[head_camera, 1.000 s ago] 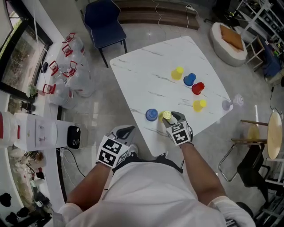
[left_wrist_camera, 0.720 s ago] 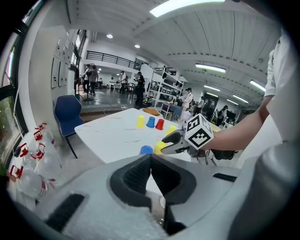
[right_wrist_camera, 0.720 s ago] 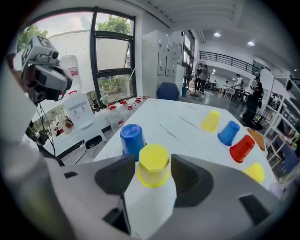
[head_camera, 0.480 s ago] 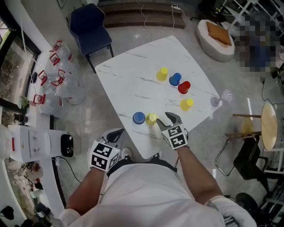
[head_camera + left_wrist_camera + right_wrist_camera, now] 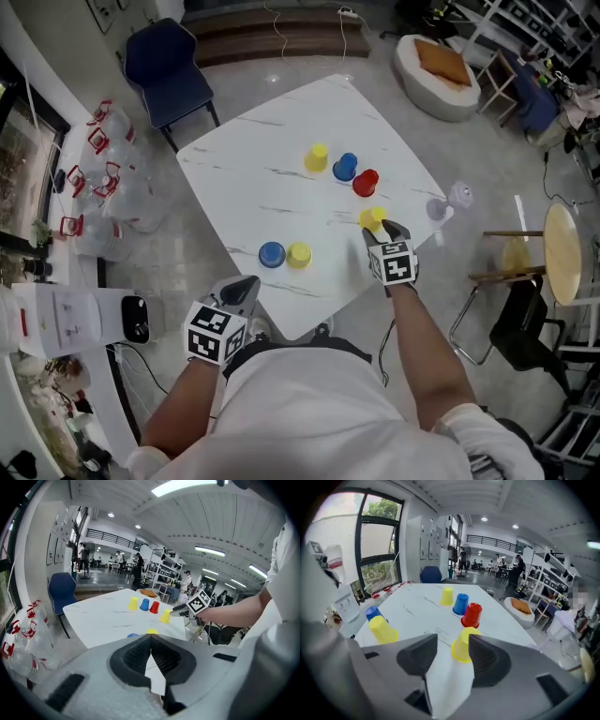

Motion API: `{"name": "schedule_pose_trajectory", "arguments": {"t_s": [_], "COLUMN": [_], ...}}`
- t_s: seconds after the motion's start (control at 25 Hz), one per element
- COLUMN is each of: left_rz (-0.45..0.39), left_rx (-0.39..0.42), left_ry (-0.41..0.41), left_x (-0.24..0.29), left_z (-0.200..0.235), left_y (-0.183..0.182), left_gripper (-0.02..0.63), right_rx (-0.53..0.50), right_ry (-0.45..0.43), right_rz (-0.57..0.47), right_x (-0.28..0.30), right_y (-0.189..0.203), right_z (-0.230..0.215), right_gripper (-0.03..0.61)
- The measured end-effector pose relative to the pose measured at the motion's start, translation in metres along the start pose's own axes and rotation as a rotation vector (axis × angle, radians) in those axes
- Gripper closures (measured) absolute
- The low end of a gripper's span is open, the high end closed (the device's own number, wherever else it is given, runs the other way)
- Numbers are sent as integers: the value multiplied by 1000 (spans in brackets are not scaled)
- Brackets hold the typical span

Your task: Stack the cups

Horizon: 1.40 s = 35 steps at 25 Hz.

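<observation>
On the white marble table (image 5: 267, 178), a yellow cup (image 5: 319, 157), a blue cup (image 5: 346, 166) and a red cup (image 5: 366, 182) stand upside down in a row at the far side. Another yellow cup (image 5: 373, 218) (image 5: 464, 645) sits between the jaws of my right gripper (image 5: 384, 231) (image 5: 453, 641). The jaws are closing, and the left one is still apart from the cup. A blue cup (image 5: 272, 254) and a yellow cup (image 5: 299, 255) stand side by side near the front edge. My left gripper (image 5: 246, 283) (image 5: 150, 637) hangs off the table's near corner, shut and empty.
A blue chair (image 5: 167, 70) stands beyond the table's far left corner, with plastic bags (image 5: 103, 178) on the floor at the left. A round wooden stool (image 5: 561, 253) and dark chair are at the right. Two pale small things (image 5: 448, 202) lie past the table's right edge.
My right gripper let go of the yellow cup beside the front blue cup, then moved right to the yellow cup near the table's right edge. The left gripper stayed low.
</observation>
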<state>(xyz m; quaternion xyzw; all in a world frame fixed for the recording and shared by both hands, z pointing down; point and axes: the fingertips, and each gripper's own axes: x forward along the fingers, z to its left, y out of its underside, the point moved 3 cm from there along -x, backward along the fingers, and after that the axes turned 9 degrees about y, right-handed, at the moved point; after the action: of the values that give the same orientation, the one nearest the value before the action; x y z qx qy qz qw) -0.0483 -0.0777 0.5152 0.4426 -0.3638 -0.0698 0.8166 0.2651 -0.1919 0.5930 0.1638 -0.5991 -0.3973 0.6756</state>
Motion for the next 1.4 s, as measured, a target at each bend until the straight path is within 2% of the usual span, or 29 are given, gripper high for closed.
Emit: {"name": "schedule_pose_trajectory", "arguments": {"t_s": [0.12, 0.24, 0.56, 0.72, 0.88, 1.0, 1.12, 1.28, 1.4], "left_rz": [-2, -4, -6, -5, -7, -11, -8, -1, 7], "left_rx": [-8, -18, -45, -48, -40, -32, -21, -8, 6], "left_ry": [-15, -32, -74, -79, -75, -62, -44, -20, -3], "left_x": [3, 5, 2, 0, -1, 1, 0, -1, -1], "left_z": [-2, -5, -9, -10, -11, -11, -11, -9, -9], "left_y": [-1, 0, 7, 9, 8, 6, 5, 6, 7], "left_gripper": [609, 611, 611, 609, 609, 609, 609, 609, 609], "right_rx": [6, 3, -1, -10, -10, -5, -20, -119, -188], "right_ry": [7, -7, -33, -27, -31, -66, -136, -222, -250], "right_rz": [39, 60, 76, 89, 56, 6, -33, -50, -44], "right_x": [13, 25, 45, 48, 34, 12, -12, -32, -38], "right_y": [3, 6, 7, 11, 3, -7, -12, -6, 2], "right_z": [-17, -25, -29, -30, -25, -10, 23, 77, 106], "right_gripper": [325, 314, 321, 348, 364, 365, 365, 365, 365]}}
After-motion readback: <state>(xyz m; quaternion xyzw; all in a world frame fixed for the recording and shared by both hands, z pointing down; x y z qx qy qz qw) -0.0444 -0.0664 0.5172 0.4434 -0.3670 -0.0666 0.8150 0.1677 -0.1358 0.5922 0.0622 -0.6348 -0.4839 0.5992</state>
